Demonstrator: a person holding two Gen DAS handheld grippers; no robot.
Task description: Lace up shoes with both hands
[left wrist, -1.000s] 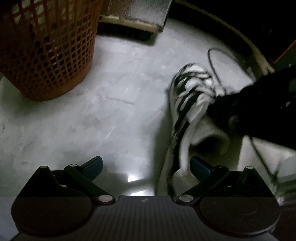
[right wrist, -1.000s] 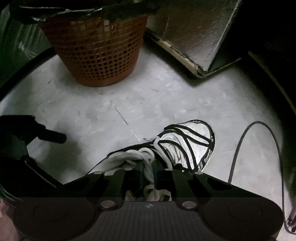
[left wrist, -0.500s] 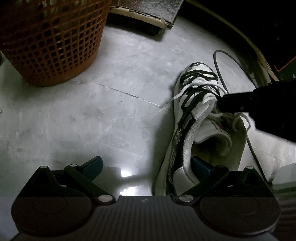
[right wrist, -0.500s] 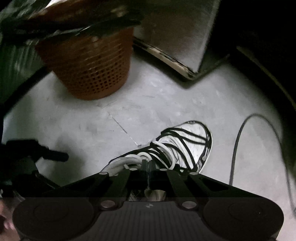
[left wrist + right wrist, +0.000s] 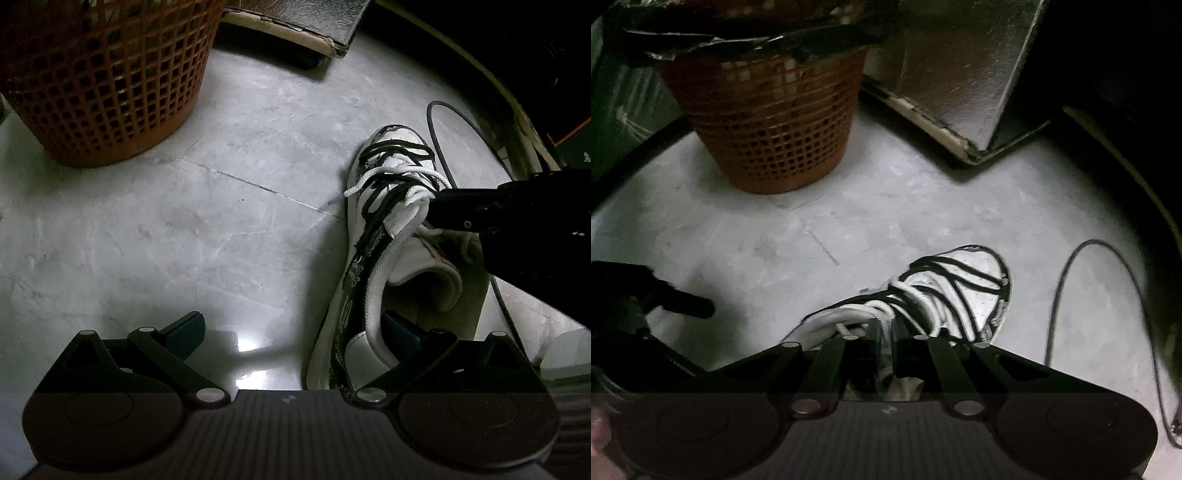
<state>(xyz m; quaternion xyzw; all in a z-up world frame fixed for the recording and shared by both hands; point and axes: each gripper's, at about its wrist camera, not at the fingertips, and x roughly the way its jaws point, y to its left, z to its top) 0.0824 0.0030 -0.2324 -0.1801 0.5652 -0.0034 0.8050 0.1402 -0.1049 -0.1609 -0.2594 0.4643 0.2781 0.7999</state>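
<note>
From my left wrist view, my left gripper (image 5: 291, 334) hangs with its jaws spread wide and nothing between them; one blue pad is over bare floor (image 5: 155, 229), the other sits at the heel opening of the shoe (image 5: 373, 258), which lies toward the right side of the floor with its toe pointing away from me. The white lace (image 5: 384, 258) runs up from the heel side to the tongue, where my right gripper (image 5: 437, 212) comes in from the right edge and meets it; a loose lace end sticks out to the left over the black strapping. An orange basket (image 5: 103, 81) stands well apart at the far left corner and a dark cable (image 5: 439, 147) curls just beyond the toe. From my right wrist view, my right gripper (image 5: 884, 332) has its jaws nearly together; they have just eased open a touch, and the white lace (image 5: 849, 317) lies right at the tips, though I cannot tell whether a strand is truly pinched. To do this step well, I judge I should keep the right pinch narrow and firm on one strand only, draw it along the line of the shoe rather than sideways so the shoe does not slide, and bring my open left jaws down to steady the heel or take the free end. The risk I see is grabbing black strapping together with the lace.
</note>
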